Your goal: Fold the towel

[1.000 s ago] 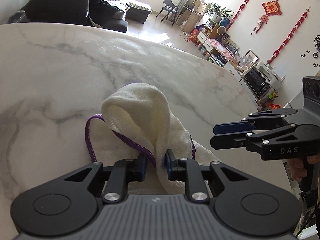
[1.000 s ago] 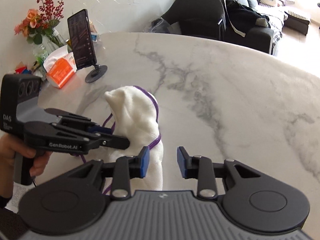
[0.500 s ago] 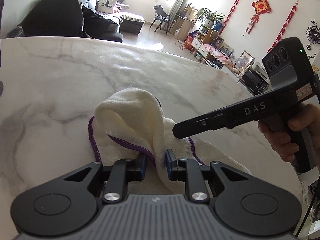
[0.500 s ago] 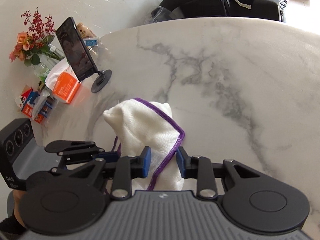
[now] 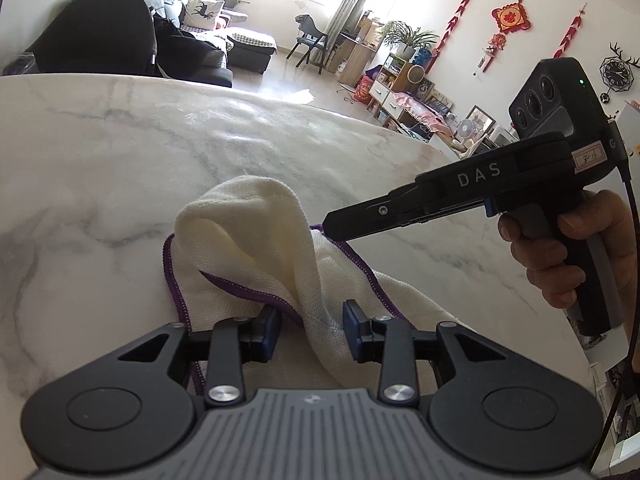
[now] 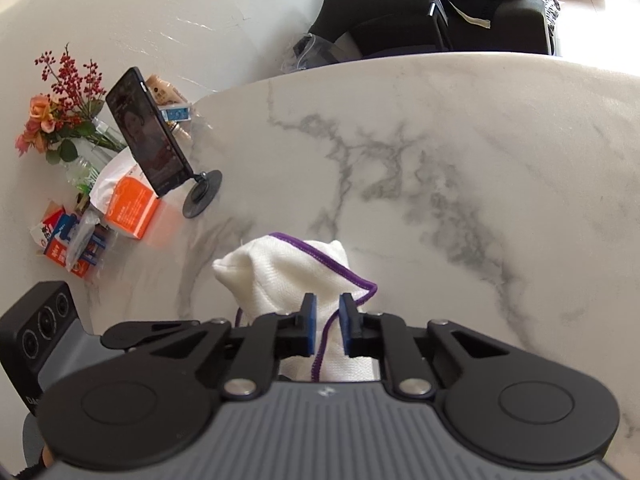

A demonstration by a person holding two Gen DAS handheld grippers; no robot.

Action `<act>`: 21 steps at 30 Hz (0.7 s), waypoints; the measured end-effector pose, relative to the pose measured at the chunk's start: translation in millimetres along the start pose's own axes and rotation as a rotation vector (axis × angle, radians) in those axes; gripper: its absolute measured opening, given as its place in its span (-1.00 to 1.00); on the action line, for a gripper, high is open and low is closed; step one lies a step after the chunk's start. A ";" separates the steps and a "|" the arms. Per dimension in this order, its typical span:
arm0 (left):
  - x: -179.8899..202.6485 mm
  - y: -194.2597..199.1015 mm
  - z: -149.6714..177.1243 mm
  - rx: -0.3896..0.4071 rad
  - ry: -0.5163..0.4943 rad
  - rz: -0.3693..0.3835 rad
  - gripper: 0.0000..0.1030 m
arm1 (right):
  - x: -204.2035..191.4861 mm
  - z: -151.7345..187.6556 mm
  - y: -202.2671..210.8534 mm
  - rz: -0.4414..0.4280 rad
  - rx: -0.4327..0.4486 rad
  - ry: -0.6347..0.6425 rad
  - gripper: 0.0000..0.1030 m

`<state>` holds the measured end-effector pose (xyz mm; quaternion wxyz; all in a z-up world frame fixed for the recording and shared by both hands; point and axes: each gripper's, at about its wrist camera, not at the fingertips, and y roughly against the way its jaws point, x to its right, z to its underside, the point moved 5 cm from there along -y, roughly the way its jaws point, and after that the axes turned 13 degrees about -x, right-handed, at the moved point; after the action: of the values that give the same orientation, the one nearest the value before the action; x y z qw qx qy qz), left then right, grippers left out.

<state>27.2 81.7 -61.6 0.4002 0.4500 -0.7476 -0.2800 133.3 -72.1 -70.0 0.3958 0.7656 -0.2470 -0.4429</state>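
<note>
Both the left gripper (image 5: pixel 310 328) and right gripper (image 6: pixel 327 330) are standing apart around the bunched towel (image 5: pixel 256 256); each should be closing fully on the purple hem (image 6: pixel 332 268).

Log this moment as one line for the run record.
task: fold towel | towel: bunched on marble table | left hand-held gripper: open around fold | right hand-held gripper: closing on purple hem, grip unclear

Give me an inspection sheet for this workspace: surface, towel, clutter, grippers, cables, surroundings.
Surface: white marble table, grey veins.
Job's things: cream towel with purple trim, bunched, unfolded.
Clutter: phone on stand, orange tissue box, flowers, small packets, all on the table's left side.
Grippers: left hand-held gripper open, towel fold between pads; right hand-held gripper narrowly parted around the trim.
Cables: one black cable behind the right hand.
Surroundings: sofa, red wall decorations.
</note>
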 end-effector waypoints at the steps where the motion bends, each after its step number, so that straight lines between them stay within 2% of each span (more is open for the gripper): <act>1: 1.1 -0.4 -0.1 0.000 -0.007 -0.004 -0.23 | 0.5 0.6 -1.5 0.007 -0.003 -0.001 -0.70; 5: 2.7 -0.6 0.4 0.000 -0.010 -0.003 -0.20 | 1.6 3.1 -6.6 0.030 -0.010 0.001 -0.70; 8: 2.7 -0.9 0.3 0.000 -0.009 0.001 -0.18 | 0.8 3.9 -8.9 0.046 -0.006 0.007 -0.83; 10: 3.1 -1.3 -1.1 -0.002 -0.008 0.016 -0.10 | 2.2 3.6 -4.3 0.056 0.021 0.022 -0.87; 13: 3.4 -0.8 -4.0 -0.015 0.007 0.045 0.33 | -1.6 1.9 5.1 0.087 0.051 0.050 -0.88; 15: 4.2 1.1 -5.4 -0.019 0.011 0.031 0.41 | -0.7 1.2 12.0 0.114 0.068 0.061 -0.88; 21: 2.1 3.6 -8.4 -0.025 -0.001 -0.016 0.42 | 7.5 -0.8 31.1 0.205 0.114 0.080 -0.88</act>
<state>32.1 80.9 -53.6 0.4032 0.4510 -0.7406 -0.2926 136.8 -94.8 -47.7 0.4044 0.7747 -0.3327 -0.3545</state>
